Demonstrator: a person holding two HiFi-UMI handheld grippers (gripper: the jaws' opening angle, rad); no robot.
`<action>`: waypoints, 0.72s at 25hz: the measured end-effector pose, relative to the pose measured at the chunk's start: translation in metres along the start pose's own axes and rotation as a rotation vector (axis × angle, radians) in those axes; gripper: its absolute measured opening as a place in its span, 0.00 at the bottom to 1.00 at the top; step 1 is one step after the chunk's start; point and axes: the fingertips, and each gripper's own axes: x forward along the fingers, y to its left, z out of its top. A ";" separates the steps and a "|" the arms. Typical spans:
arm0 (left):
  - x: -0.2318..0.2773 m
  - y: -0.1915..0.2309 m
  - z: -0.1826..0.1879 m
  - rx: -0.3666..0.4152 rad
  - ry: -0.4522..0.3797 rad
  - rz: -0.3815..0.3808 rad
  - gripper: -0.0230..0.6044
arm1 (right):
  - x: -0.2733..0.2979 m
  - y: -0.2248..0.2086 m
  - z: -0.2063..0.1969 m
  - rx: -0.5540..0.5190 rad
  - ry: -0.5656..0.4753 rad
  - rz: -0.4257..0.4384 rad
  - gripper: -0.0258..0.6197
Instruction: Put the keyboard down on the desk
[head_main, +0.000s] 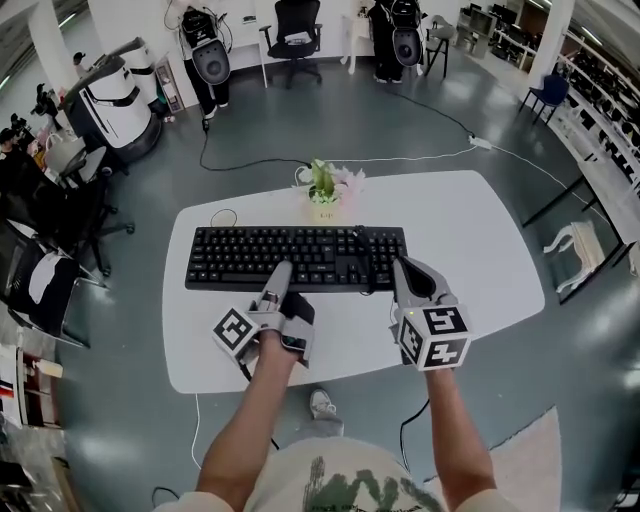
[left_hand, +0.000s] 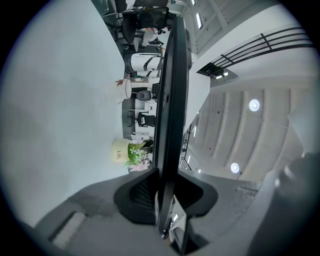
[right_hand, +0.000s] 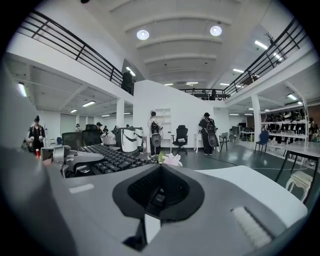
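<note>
Head view looks steeply down on the desk (head_main: 470, 230). Both gripper views sit low and close, facing twelve o'clock, sharing the flowers (head_main: 325, 185).

One keyboard (head_main: 295, 257), one flowerpot (head_main: 325, 195), one white surface (head_main: 480, 250).
Two claws are in use, a left claw (head_main: 279, 270) and a right claw (head_main: 401, 264), with one marker cube (head_main: 238, 330) on each; beyond are one black office chair (head_main: 296, 35) and one blue chair (head_main: 548, 95).
</note>
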 end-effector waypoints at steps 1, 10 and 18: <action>0.005 0.001 0.005 0.000 0.000 0.004 0.17 | 0.007 0.000 0.003 -0.001 0.002 0.001 0.04; 0.028 0.016 0.024 -0.015 0.010 0.021 0.17 | 0.044 0.000 0.004 -0.006 0.027 -0.006 0.04; 0.034 0.022 0.028 -0.027 0.004 0.023 0.17 | 0.052 -0.005 0.000 -0.004 0.029 -0.010 0.04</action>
